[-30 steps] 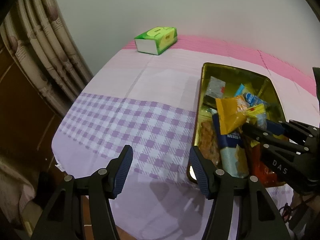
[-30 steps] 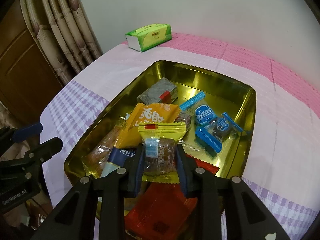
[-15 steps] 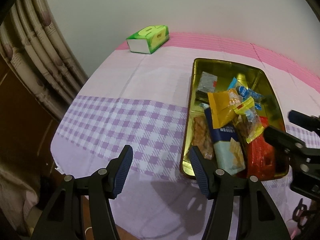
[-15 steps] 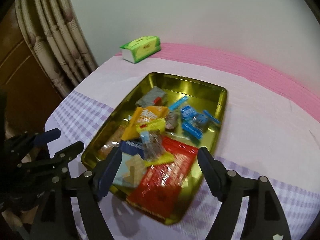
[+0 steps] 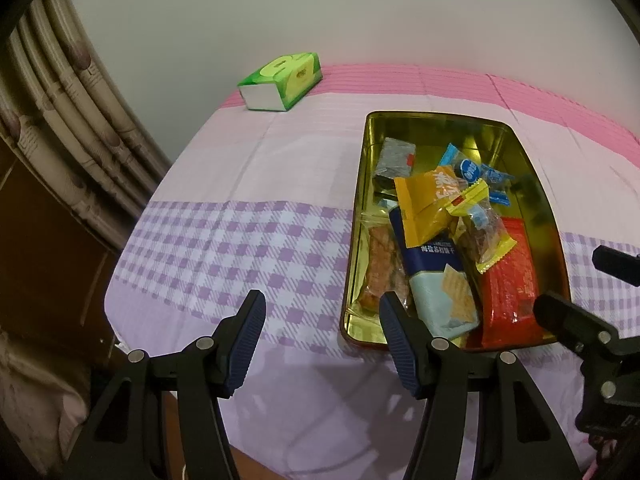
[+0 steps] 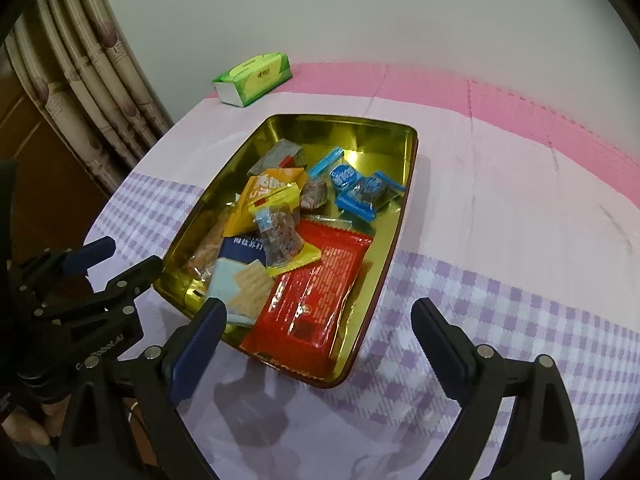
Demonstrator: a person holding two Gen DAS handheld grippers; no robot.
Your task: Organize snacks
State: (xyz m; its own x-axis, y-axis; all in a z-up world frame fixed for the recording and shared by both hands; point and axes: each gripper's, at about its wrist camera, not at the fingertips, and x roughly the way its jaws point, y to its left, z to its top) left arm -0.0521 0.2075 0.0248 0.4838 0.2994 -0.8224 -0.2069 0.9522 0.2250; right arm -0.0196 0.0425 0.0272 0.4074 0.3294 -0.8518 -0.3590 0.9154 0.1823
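Note:
A gold tin tray (image 6: pixel 360 132) (image 5: pixel 362 184) on the checked cloth holds several snack packets. A clear packet with yellow ends (image 6: pixel 280 232) (image 5: pixel 480 228) lies on top, across an orange packet (image 6: pixel 264 192) and a red packet (image 6: pixel 320 292). My right gripper (image 6: pixel 320 308) (image 5: pixel 572 280) hovers over the tray's near end; its jaws are opening wide and the pads touch nothing. My left gripper (image 5: pixel 322 304) (image 6: pixel 128 254) stands partly open over the cloth by the tray's near left corner, with nothing between its fingers.
A green tissue box (image 5: pixel 282 80) (image 6: pixel 254 76) sits at the far left corner of the table. A curtain (image 5: pixel 72 100) and brown wooden furniture run along the left. The cloth's near edge drops off below both grippers. Pink cloth stretches right of the tray.
My right gripper let go of the yellow-ended packet, which now lies in the tray. It opened wide and drew back and up. The left gripper kept its place.

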